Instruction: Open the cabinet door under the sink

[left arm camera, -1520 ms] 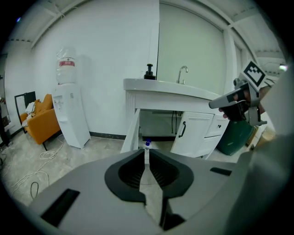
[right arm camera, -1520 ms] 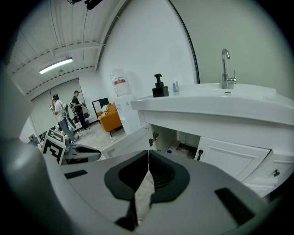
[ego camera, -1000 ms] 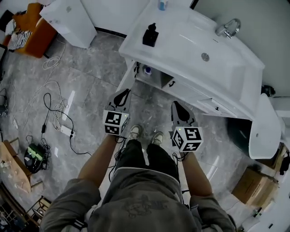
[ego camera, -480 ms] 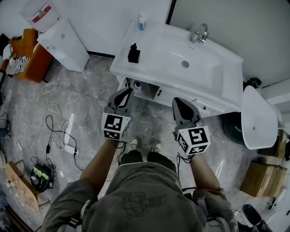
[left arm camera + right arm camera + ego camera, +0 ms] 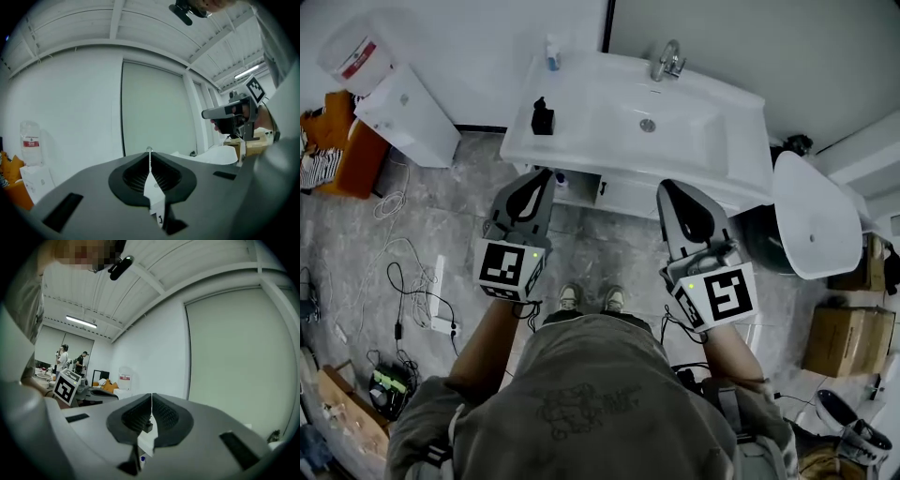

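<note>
Cabinet door (image 5: 630, 199): flat white panel, smooth and glossy, on the vanity front directly under the sink (image 5: 581, 141). It has a small black handle (image 5: 602, 187) near its left edge. A dark recess lies just left of the handle. From this steep angle I cannot tell whether the door is flush or ajar.

Sink: white, glossy, rounded-rectangular basin with a chrome faucet (image 5: 668, 62) at the back. A squat black soap dispenser (image 5: 543, 117) stands on its left rim.

Left gripper (image 5: 546, 174): dark ribbed pads pressed together with nothing between them. It is held near the vanity's left end, not touching it.

Right gripper (image 5: 664, 186): likewise clenched and empty, held in front of the vanity's right part and apart from the door.

Floor (image 5: 600, 253): grey marbled tile.
</note>
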The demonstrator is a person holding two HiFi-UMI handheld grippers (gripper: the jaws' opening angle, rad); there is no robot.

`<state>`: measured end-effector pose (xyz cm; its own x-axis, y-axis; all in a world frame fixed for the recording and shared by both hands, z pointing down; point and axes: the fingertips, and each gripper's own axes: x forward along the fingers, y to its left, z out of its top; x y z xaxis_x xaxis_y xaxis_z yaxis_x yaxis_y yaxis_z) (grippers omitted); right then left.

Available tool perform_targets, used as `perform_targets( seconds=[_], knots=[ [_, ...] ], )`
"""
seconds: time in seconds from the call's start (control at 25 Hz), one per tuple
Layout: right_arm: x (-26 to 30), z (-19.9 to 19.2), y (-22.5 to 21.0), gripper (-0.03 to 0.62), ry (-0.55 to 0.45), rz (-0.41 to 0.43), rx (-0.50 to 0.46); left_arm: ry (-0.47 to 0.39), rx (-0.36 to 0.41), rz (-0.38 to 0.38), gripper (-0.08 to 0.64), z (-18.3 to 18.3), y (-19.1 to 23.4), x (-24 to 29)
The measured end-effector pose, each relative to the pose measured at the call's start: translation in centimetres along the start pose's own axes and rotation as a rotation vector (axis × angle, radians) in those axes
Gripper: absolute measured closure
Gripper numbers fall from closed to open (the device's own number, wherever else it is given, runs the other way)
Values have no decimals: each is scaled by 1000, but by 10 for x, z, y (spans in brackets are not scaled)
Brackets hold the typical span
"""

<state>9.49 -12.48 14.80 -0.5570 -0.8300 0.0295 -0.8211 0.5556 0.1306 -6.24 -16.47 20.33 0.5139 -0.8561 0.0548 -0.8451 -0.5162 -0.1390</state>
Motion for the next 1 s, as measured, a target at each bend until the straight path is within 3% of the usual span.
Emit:
perform_targets(
  seconds=[0.16, 0.4, 1.0],
  knots=[
    [-30, 18, -3, 565, -40, -45, -31, -28, 16, -24, 534, 27, -12, -17],
    [-59, 27, 0, 565, -111, -98, 18, -47, 82, -21, 534, 39, -28, -43],
    [-54, 9, 25, 565, -70, -64, 42, -41, 102, 19, 534, 41, -11, -60]
  ],
)
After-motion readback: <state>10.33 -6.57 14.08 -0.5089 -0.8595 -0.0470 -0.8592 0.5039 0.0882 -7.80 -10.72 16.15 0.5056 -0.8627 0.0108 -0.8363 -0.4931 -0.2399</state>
